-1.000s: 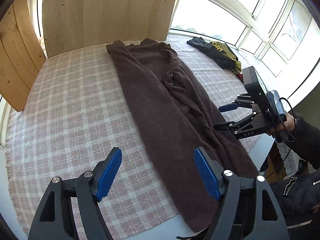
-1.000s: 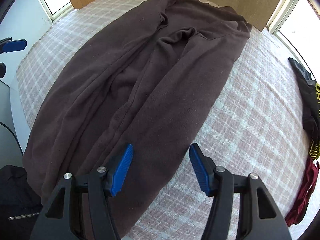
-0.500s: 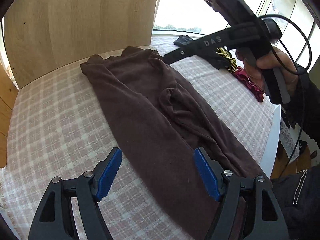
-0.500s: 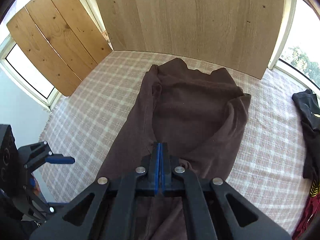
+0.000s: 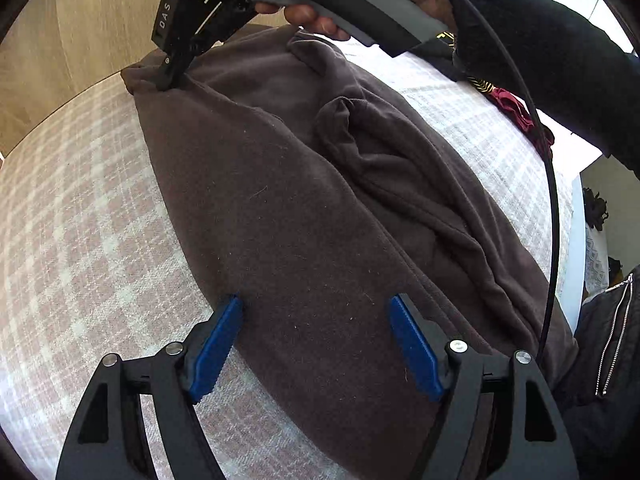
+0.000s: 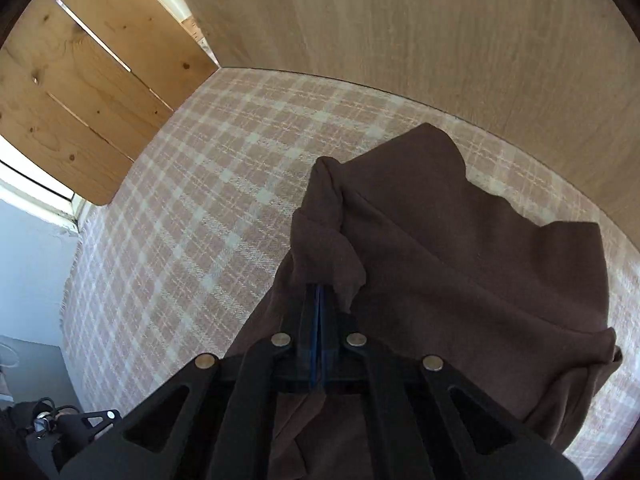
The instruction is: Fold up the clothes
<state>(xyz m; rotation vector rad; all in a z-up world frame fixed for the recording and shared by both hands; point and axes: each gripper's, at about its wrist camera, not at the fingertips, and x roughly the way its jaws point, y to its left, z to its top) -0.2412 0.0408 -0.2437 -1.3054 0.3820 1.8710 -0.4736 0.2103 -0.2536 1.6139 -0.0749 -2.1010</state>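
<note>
Brown garment stretched along the checked desk, one hand-held gripper at each end

The right hand-held gripper [image 6: 318, 312] has its jaws pressed fully together at the far corner of the brown garment [image 5: 304, 216], fabric bunched around the tips; whether cloth is actually pinched I cannot tell. The left hand-held gripper [image 5: 316, 344] hangs wide open over the near end, holding nothing. If the right grip is only on a loose wrinkle, lifting will likely slip it free or drag the whole piece askew; the rumpled ridge down the middle could get folded in as a crease. A black garment [image 5: 452, 54] and a dark red one [image 5: 516, 114] lie near the desk [image 5: 72, 208] edge, apart from the brown cloth. The person's right sleeve [image 5: 560, 56] and cable [image 5: 552, 184] cross above it, and a wooden panel [image 6: 440, 32] stands just behind the far end.
</note>
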